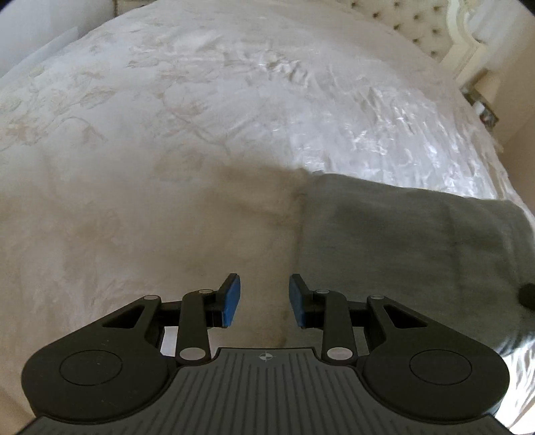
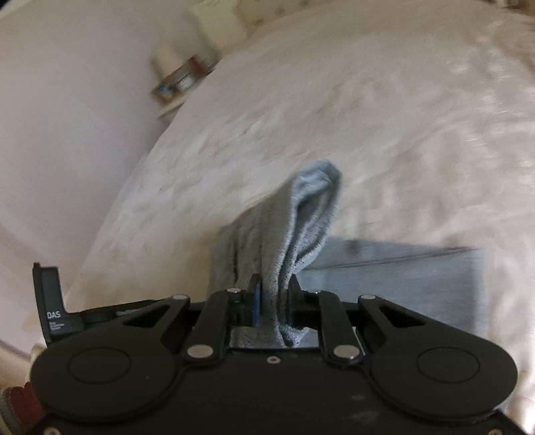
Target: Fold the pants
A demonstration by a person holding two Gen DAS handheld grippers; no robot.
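Observation:
Grey pants [image 1: 411, 241] lie flat on the white bedspread, to the right in the left wrist view. My left gripper [image 1: 264, 299] hovers over the bedspread just left of the pants' edge, open, with nothing between its blue pads [image 1: 232, 301]. In the right wrist view my right gripper [image 2: 272, 301] is shut on a bunched fold of the grey pants [image 2: 301, 227], which rises in a loop above the jaws. The remaining pants fabric [image 2: 401, 284] lies flat to the right behind the raised fold. This view is motion-blurred.
The white embroidered bedspread [image 1: 200, 117] covers the bed. A tufted headboard [image 1: 424, 30] and a bedside table with small items [image 1: 485, 107] stand at the far right. In the right wrist view the bedside items [image 2: 180, 80] and a pale wall [image 2: 67, 117] lie to the left of the bed.

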